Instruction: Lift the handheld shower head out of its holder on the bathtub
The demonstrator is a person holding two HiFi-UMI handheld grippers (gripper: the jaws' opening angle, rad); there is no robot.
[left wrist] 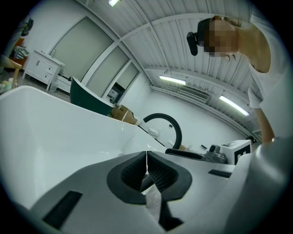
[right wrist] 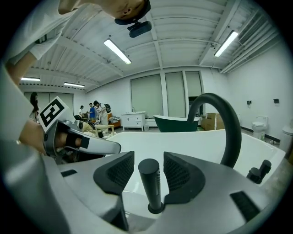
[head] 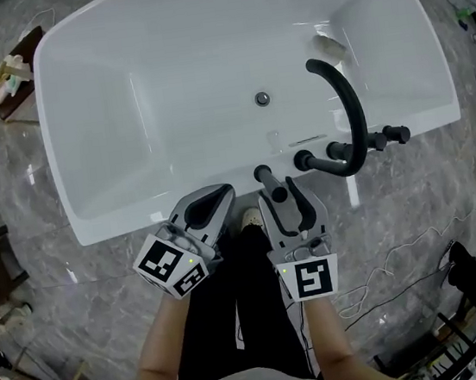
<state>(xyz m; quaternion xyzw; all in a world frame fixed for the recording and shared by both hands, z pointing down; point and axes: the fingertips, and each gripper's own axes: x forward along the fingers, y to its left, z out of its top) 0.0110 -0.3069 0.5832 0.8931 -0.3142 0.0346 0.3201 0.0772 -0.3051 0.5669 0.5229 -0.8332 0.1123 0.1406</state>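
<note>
The shower head (head: pixel 270 185) is a slim black rod that stands upright in its holder (right wrist: pixel 155 209) on the near rim of the bathtub (head: pixel 101 207), at about 9 o'clock from the curved black tap (head: pixel 348 101). Its long axis runs almost straight up; in the right gripper view its top leans slightly toward 11 o'clock.

The right gripper (head: pixel 279 192) is the nearer one. Its jaws are spread, one at 9 o'clock and one at 3 o'clock of the rod, with a gap showing on both sides, so nothing is pinched yet. The rod sits roughly centred between the ribbed pads (right wrist: pixel 118 172).

The left gripper (head: pixel 220 196) hangs at about 9 o'clock of the rod, just beside the tub rim, with its jaws pressed together and nothing between them.

By my reading, the coming move is for the right jaws to close across the rod, then pull straight up along its axis to clear the holder.
</note>
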